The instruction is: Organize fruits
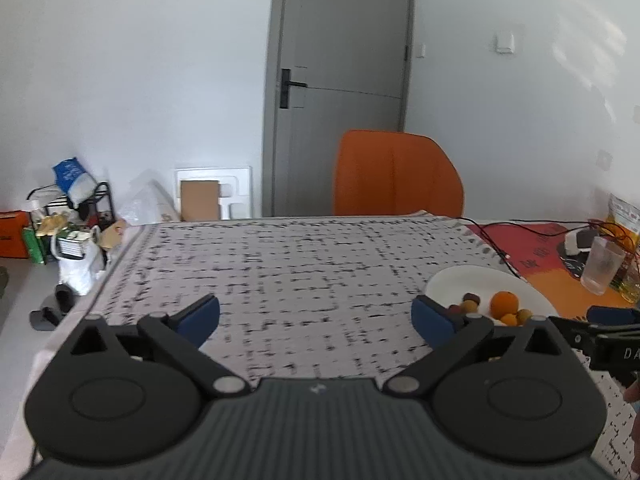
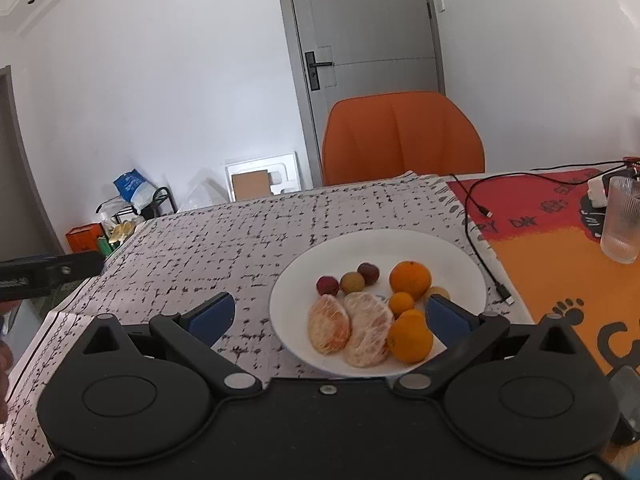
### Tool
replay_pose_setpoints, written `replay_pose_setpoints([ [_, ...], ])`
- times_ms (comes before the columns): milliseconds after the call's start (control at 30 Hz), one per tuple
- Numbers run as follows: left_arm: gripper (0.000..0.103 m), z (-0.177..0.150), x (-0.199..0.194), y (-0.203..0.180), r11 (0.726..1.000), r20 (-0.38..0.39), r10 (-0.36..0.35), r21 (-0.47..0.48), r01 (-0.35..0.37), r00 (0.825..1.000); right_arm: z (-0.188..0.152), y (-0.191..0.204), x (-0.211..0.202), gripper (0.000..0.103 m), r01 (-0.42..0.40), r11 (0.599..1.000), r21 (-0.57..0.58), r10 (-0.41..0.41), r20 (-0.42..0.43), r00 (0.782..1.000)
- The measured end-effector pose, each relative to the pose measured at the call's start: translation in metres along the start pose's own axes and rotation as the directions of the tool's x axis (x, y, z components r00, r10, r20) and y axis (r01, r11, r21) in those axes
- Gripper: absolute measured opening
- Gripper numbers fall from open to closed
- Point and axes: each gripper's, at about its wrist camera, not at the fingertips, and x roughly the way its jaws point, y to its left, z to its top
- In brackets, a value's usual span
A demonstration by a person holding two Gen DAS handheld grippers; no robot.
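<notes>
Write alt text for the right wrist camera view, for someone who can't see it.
A white plate of fruit sits on a black-and-white patterned tablecloth, just ahead of the open right gripper. It holds two peeled citrus halves, whole oranges and small reddish fruits. An orange chair stands behind the table.

The letters "DA" are seen in white on the black body of the right gripper at the edge of the left wrist view. Dark lettering is printed on the red and orange mat, but it cannot be read with certainty. Nothing else is legible.
</notes>
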Motion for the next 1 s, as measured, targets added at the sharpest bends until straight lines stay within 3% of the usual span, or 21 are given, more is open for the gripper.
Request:
replay_pose_setpoints([
  [467,0.103,-0.023,-0.056,0.042,0.995,0.026,0.085,-0.044,-0.084,0.996,-0.021,0.039,-0.026,0.103,-0.062,0.998,-0.026,0.062,0.0,0.998],
  [1000,0.103,-0.051,-0.095,0.047,0.991,0.015,0.132,-0.03,-0.131,0.991,-0.042,0.069,-0.055,0.103,-0.067,0.994,-0.088,0.069,0.026,0.997],
])
